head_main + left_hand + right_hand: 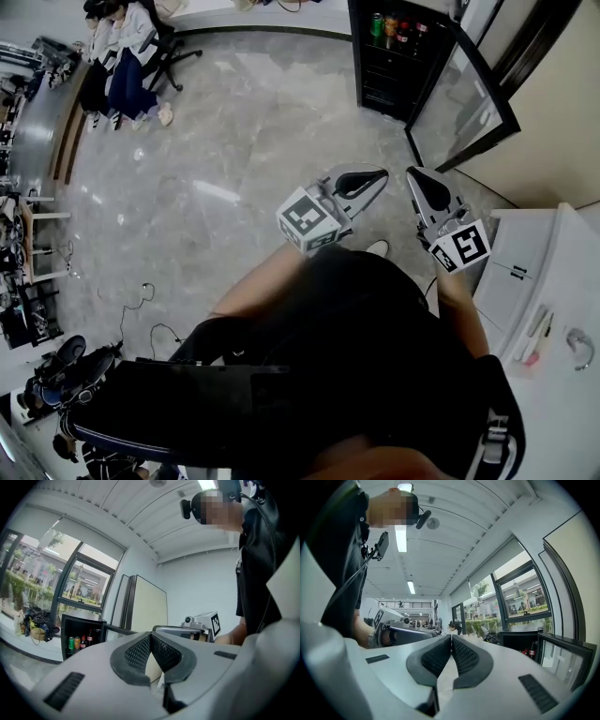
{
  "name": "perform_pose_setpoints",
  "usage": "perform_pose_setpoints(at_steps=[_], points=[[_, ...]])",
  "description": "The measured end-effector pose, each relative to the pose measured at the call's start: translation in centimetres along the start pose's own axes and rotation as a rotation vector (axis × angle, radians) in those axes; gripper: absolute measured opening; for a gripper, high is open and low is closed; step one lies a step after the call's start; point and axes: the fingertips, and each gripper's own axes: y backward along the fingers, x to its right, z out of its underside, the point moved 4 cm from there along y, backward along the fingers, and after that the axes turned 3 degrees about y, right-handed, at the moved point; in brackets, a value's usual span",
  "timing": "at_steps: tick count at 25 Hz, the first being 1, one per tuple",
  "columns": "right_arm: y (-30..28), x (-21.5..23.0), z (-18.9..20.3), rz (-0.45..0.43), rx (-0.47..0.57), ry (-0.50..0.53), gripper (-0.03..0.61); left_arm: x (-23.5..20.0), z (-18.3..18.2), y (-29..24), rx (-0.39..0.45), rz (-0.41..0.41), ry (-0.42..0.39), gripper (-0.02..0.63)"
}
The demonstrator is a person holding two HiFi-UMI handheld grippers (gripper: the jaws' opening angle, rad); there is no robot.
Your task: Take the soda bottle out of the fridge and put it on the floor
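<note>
Well, from the head view the fridge (386, 66) stands well ahead of the person across bare floor (234, 141), its glass door (464, 103) swung open toward them on the right side. The soda bottle (405, 36), which I take to be the dark one with the red label, stands upright on the top shelf among cans. The left claw (375, 174) and the right claw (416, 172) are side by side, both far short of the fridge; the left one lies below the open front, while the right one lies below the near edge of the door. In the left gripper view the left claw (150, 635) is clenched, pads together with nothing between them, and the fridge (75, 623) sits off to the left of where it points, the bottle (89, 638) small and upright beside the cans (74, 642). In the right gripper view the right claw (451, 637) is likewise clenched and empty, and the fridge (519, 639) lies off to its right, with the door (565, 660) nearer and a red-labelled bottle (531, 650) just showing past its edge. Judging by this, the left claw has the clearer line in, and either claw must release before it can close on the bottle's upright sides.
</note>
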Motion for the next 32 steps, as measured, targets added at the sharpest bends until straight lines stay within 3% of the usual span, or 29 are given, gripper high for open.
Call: perform_pose_setpoints(at_steps=[7, 13, 17, 24, 32], points=[[-2.1, 2.7, 0.6, -0.015, -0.011, -0.020, 0.011, -2.8, -0.5, -1.4, 0.005, -0.034, 0.000, 0.002], [-6.7, 5.2, 1.6, 0.006, -0.016, -0.017, 0.011, -8.9, -1.6, -2.0, 0.035, 0.000, 0.026, 0.002], [-10.9, 7.1, 2.3, 0.047, -0.030, 0.007, 0.011, -14.0, -2.1, -2.4, 0.016, 0.029, -0.018, 0.002], [-18.1, 10.7, 3.1, 0.142, -0.064, -0.006, 0.011, -22.7, -3.3, -2.6, -0.010, 0.090, -0.021, 0.002], [-22.3, 15.4, 5.2, 0.246, -0.077, -0.016, 0.011, -28.9, -3.2, -4.7, -0.021, 0.119, -0.040, 0.002]])
